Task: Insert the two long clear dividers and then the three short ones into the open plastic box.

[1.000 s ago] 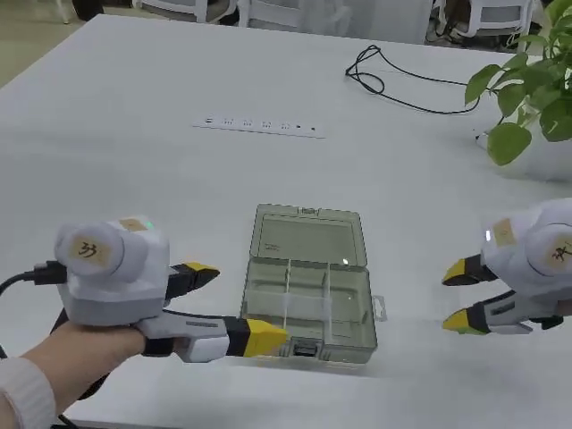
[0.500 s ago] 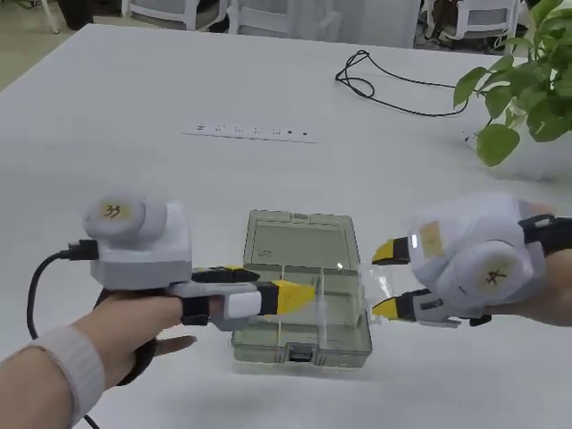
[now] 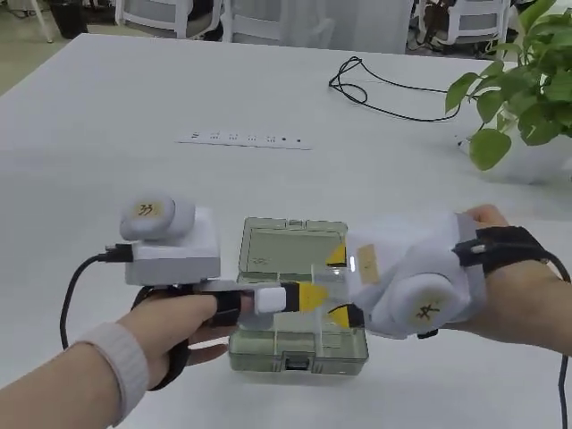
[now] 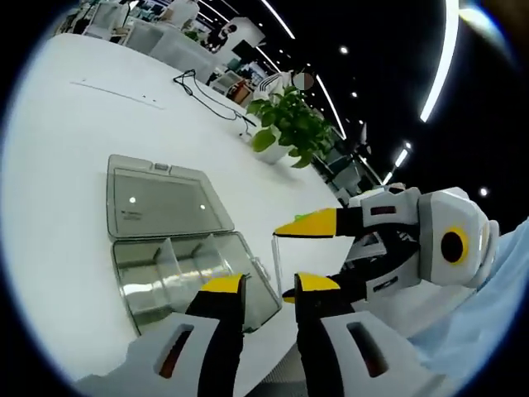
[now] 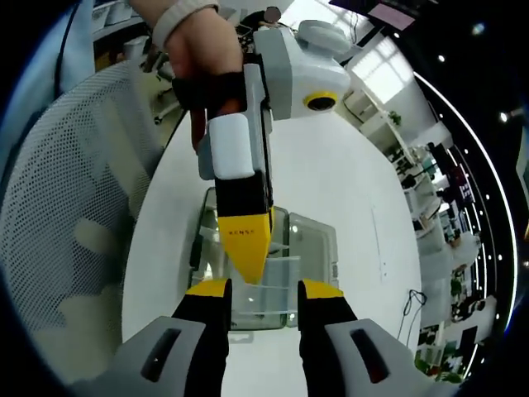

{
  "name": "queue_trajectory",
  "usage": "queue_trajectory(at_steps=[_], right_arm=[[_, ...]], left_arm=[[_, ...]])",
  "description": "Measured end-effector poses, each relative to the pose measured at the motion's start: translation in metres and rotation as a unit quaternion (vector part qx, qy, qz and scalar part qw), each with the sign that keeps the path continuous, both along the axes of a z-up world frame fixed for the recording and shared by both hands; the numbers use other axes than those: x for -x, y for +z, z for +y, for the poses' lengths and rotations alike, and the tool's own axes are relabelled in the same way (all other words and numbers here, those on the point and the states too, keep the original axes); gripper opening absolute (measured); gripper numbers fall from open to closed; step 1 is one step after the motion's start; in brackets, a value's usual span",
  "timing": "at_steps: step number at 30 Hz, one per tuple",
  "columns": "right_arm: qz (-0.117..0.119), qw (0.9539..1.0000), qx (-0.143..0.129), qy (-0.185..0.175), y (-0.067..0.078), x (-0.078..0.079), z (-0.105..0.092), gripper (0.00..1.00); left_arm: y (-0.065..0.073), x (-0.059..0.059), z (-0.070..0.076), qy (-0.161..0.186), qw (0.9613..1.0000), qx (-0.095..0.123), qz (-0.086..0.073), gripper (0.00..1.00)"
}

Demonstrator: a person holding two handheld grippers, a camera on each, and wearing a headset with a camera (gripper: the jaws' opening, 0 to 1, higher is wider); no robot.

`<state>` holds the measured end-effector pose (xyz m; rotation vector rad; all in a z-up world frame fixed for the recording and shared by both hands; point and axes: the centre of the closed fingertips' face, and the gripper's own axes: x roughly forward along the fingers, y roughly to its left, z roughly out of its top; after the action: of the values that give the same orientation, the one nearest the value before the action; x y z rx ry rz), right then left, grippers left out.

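The open plastic box [image 3: 268,347] lies on the white table with its lid [image 3: 290,243] folded back and clear dividers standing inside. My right gripper [image 3: 341,286] hangs over the box's right half, shut on a short clear divider [image 5: 269,289] that spans the gap between its jaws. My left gripper [image 3: 313,295] reaches in from the left. Its yellow fingertips [image 5: 245,248] meet the divider's upper edge. In the left gripper view the divider [image 4: 277,260] stands edge-on just ahead of my left gripper [image 4: 271,285], whose jaws are narrowly apart. The right gripper [image 4: 297,259] faces it.
A white power strip [image 3: 243,139] lies beyond the box. A black cable [image 3: 375,85] curls at the far side. A potted plant [image 3: 514,98] stands at the right edge. A grey mesh chair [image 5: 74,207] is beside the table.
Both grippers have moved inward from the box's sides and now meet over it. The left jaws have narrowed from wide open. The right gripper brought the clear divider in.
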<state>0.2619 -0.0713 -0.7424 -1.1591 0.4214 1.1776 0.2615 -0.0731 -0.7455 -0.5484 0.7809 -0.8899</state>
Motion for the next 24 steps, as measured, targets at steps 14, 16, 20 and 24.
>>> queue_trajectory(at_steps=[14, 16, 20, 24], right_arm=[[-0.004, 1.0, 0.004, 0.004, -0.001, 0.003, 0.008, 0.32], [-0.011, 0.9997, 0.006, 0.02, 0.001, 0.004, 0.009, 0.32], [0.008, 0.9985, -0.004, 0.054, 0.001, 0.009, 0.014, 0.43], [0.068, 0.9961, -0.051, 0.025, 0.016, 0.009, 0.014, 0.54]], left_arm=[[0.0, 0.008, -0.002, 0.006, 0.9995, 0.022, 0.02, 0.0], [0.002, 0.007, 0.0, 0.007, 0.9994, 0.028, 0.019, 0.0], [0.002, 0.008, 0.002, -0.002, 0.9997, 0.024, 0.008, 0.0], [0.001, 0.009, 0.006, -0.018, 0.9997, 0.012, -0.007, 0.0]])
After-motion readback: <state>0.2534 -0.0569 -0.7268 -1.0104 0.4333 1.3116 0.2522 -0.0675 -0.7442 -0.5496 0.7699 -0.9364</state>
